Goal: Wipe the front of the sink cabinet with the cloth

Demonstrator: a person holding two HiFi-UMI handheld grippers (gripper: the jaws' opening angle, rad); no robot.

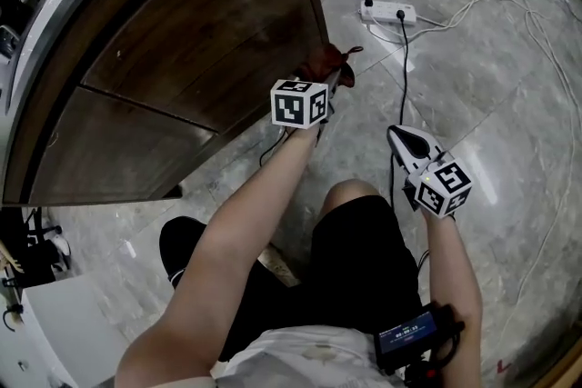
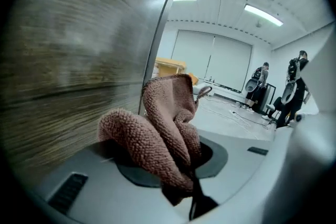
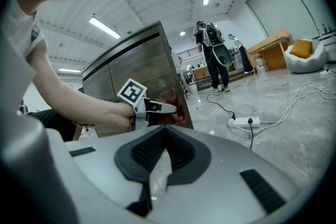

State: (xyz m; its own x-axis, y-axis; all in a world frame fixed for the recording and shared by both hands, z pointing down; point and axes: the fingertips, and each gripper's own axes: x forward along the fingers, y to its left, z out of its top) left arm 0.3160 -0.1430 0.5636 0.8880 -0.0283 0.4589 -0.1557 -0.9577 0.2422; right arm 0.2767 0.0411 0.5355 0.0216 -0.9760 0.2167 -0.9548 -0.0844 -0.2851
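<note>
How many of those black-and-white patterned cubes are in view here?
2. One cube sits on the left gripper, which holds the cloth at the cabinet corner; the other cube sits on the right gripper, over the floor.

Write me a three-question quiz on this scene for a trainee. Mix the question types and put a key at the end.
1. True or false: the right hand-held gripper has something clamped between its jaws.
2. Multiple choice: what lies on the floor near the corner of the cabinet?
A. a power strip
B. a bucket
C. a broom
3. Fill in: the left hand-held gripper is shut on the ___.

Key:
1. False; its jaws are together with nothing between them.
2. A.
3. cloth
</note>
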